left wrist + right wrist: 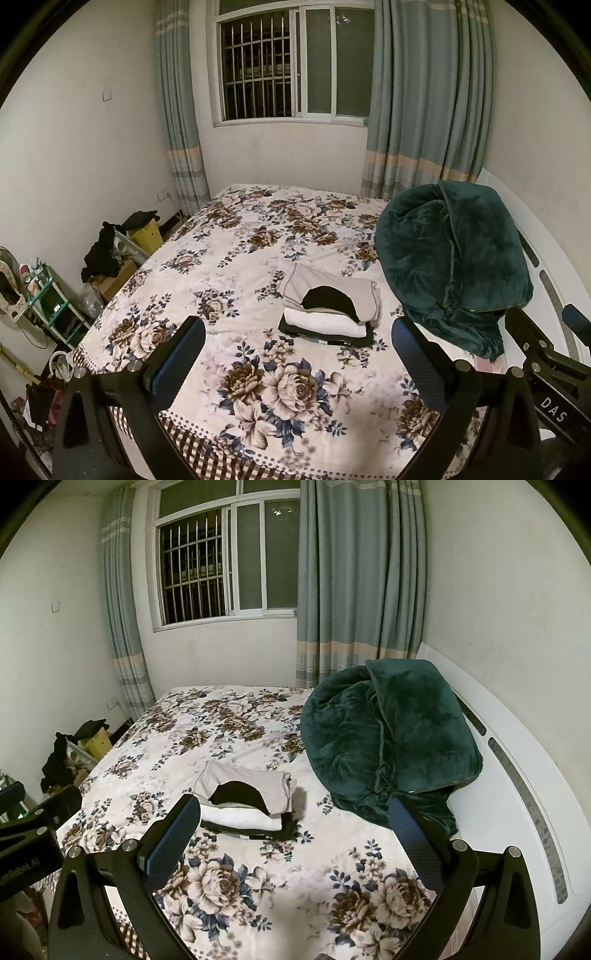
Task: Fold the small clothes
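A small stack of folded clothes lies on the floral bedspread: a beige piece with a black neck opening on top, a white piece under it, a black piece at the bottom. It also shows in the right wrist view. My left gripper is open and empty, held above the near part of the bed, short of the stack. My right gripper is open and empty, also short of the stack. The right gripper's body shows at the right edge of the left wrist view.
A bunched dark green blanket sits on the bed's right side, next to the stack, also in the right wrist view. A white headboard runs along the right. Boxes, dark clothes and a shelf crowd the floor at left.
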